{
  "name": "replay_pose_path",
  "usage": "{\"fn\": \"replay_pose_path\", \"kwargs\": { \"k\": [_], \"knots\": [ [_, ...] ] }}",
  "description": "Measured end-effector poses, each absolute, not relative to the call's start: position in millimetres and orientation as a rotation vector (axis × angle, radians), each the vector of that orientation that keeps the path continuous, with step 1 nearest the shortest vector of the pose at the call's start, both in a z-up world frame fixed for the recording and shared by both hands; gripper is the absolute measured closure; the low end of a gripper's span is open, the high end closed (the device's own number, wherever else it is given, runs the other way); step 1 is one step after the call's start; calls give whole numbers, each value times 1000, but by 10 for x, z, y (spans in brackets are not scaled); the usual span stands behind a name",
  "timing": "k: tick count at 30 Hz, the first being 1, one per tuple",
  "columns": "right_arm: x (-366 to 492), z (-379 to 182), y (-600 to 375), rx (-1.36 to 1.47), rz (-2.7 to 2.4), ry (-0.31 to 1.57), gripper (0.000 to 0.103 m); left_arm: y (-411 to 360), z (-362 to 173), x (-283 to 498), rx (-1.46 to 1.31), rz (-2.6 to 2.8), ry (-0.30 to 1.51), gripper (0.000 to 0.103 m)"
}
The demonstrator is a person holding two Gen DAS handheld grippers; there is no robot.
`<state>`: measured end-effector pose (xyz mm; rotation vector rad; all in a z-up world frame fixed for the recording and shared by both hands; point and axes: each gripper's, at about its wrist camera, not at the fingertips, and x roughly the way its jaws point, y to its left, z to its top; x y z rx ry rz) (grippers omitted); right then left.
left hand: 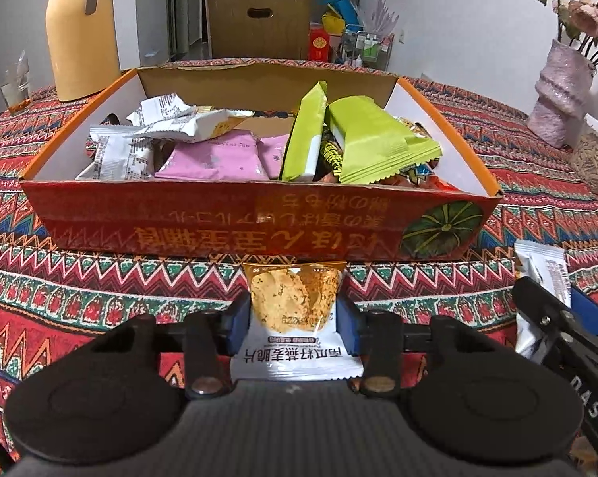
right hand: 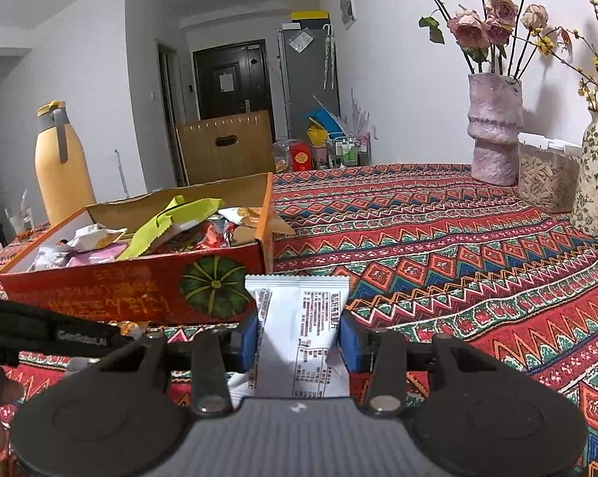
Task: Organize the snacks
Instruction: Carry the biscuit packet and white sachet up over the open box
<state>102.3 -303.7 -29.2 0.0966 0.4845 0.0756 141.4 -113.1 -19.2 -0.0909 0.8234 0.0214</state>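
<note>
An open orange cardboard box (left hand: 219, 218) with a pumpkin picture stands on the patterned tablecloth, holding several snack packets: green, pink and white ones. Just in front of its near wall, my left gripper (left hand: 294, 326) is shut on a white-and-orange oat crisp packet (left hand: 295, 298), with a blue pad against each side. To its right, my right gripper (right hand: 299, 338) is shut on a white printed snack packet (right hand: 302, 318) held upright by the box's pumpkin corner (right hand: 215, 286). The same white packet (left hand: 541, 266) shows at the right edge of the left wrist view.
A yellow flask (left hand: 82, 35) and a glass (left hand: 14, 87) stand behind the box's left end. At the right are a pink vase (right hand: 493, 127), a jar of seeds (right hand: 545, 175) and a flowered vase (right hand: 595, 175). Bare tablecloth (right hand: 438, 238) stretches right of the box.
</note>
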Motion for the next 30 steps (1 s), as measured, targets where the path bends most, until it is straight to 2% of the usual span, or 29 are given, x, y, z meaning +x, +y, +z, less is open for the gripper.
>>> {"fn": "replay_pose_path", "kwargs": {
  "k": [15, 30],
  "knots": [
    [786, 15, -2841, 2, 122, 351, 62, -846, 223, 1095, -101, -64, 664, 57],
    [1177, 506, -2335, -26, 171, 282, 62, -449, 768, 1247, -136, -51, 506, 57]
  ]
}}
